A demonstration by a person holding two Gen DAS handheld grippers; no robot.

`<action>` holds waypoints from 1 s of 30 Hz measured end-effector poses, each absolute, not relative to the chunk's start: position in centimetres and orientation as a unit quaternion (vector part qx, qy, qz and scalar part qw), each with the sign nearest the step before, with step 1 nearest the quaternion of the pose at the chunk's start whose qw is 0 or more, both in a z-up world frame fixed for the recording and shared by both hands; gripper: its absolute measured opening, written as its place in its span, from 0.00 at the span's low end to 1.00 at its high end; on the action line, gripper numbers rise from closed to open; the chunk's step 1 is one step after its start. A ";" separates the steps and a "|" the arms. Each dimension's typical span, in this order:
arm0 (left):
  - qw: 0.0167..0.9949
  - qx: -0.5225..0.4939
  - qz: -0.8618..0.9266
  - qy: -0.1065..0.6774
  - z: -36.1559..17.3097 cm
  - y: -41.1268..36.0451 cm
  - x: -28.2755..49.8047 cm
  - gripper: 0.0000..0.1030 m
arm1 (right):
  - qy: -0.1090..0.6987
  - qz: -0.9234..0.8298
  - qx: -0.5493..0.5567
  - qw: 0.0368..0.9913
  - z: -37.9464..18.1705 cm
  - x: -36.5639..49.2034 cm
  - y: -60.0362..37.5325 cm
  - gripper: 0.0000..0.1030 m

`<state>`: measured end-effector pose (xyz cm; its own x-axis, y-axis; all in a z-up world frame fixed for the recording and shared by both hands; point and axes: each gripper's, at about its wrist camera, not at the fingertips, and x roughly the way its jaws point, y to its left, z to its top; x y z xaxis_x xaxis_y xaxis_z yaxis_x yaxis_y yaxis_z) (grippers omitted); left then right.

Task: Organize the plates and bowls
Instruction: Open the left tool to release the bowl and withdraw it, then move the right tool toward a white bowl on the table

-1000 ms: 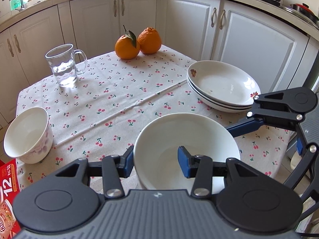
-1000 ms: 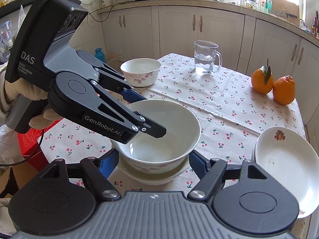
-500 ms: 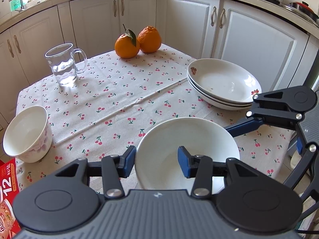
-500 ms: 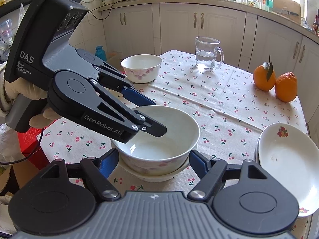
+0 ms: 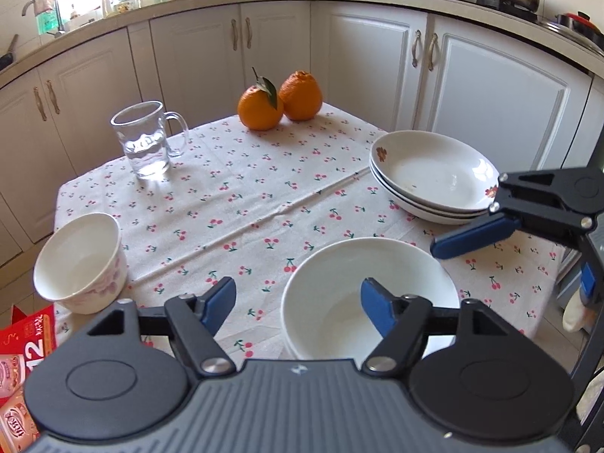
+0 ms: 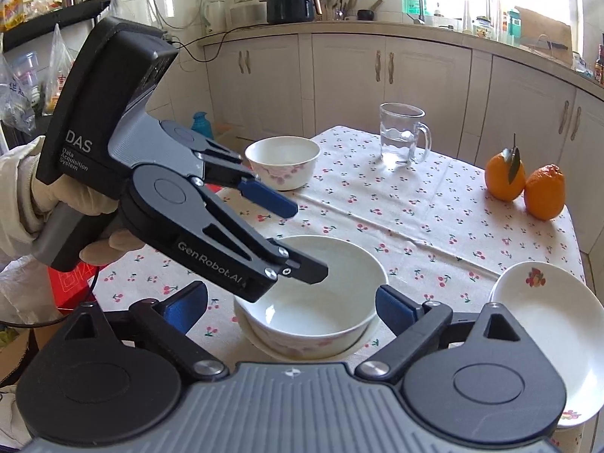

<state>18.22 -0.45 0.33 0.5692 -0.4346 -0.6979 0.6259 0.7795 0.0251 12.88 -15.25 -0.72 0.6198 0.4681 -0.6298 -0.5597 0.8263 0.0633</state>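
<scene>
From the left wrist view, the left tool (image 5: 298, 302) is opening, its blue pads straddling the near rim of a white bowl (image 5: 368, 290) without pressing it; the bowl sits at the near edge of the cherry-print counter (image 5: 264, 204). The right tool (image 5: 468, 236) pokes in from the right, just beside the bowl's far-right rim. A stack of plates (image 5: 434, 175) lies far right, a second, smaller bowl (image 5: 81, 260) at the near left edge. From the right wrist view, the right tool (image 6: 292, 302) is also opening, holding nothing, its pads standing clear on either side of the white bowl (image 6: 313, 302), which rests nested on another dish. The left tool (image 6: 287, 234), in a gloved hand (image 6: 71, 196), reaches over the bowl's left rim. The smaller bowl (image 6: 283, 160) sits beyond and left, likely nearer the left tool.
</scene>
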 end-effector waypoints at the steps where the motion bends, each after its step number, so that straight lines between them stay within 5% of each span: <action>1: 0.877 0.133 -0.301 0.350 0.4 -0.2 18.1 0.74 | 0.330 0.289 -0.070 0.896 -0.8 12.9 -15.1 0.95; 30: 0.914 0.096 -0.233 0.318 -0.1 8.5 18.1 0.81 | 0.348 0.294 -0.126 0.881 0.0 15.2 -12.6 0.96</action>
<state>18.15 8.45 -0.10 0.6882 -0.3655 -0.6268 0.4878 0.8725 0.0268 15.22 -12.57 0.03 0.5849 0.4301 -0.6876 -0.6061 0.7952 -0.0181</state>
